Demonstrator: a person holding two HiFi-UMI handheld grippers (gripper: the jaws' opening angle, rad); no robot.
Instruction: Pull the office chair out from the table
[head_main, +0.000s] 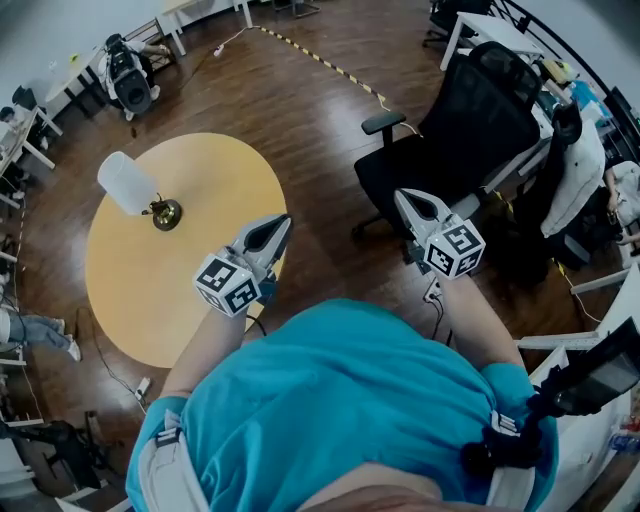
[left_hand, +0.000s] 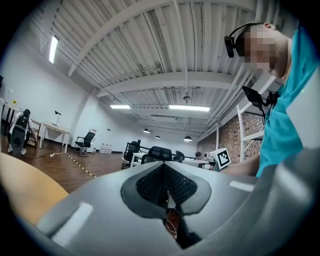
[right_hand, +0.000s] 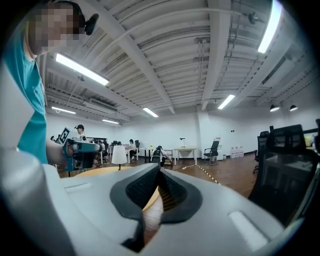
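Chair (head_main: 450, 140) is farther out, so I begin at the body. A teal shirt (head_main: 340, 400) fills the bottom of the head view and hides the floor under it.

The left gripper (head_main: 283, 222) is over the near rim of the round table (head_main: 130, 300) and covers a piece of it. Its jaws are together, with nothing between them. The right gripper (head_main: 400, 195) also has its jaws pressed together and empty. It overlaps the seat's near edge; whether it touches, I cannot tell.

A lamp (head_main: 130, 185) stands on the table. The chair is to the right of the table and apart from it, with bare floor between. Its base is dark and hard to make out. The seat points left toward the table and the back toward a white desk (head_main: 495, 30), so its axis runs from lower left to upper right. In the right gripper view the picture's right edge cuts off the chair.
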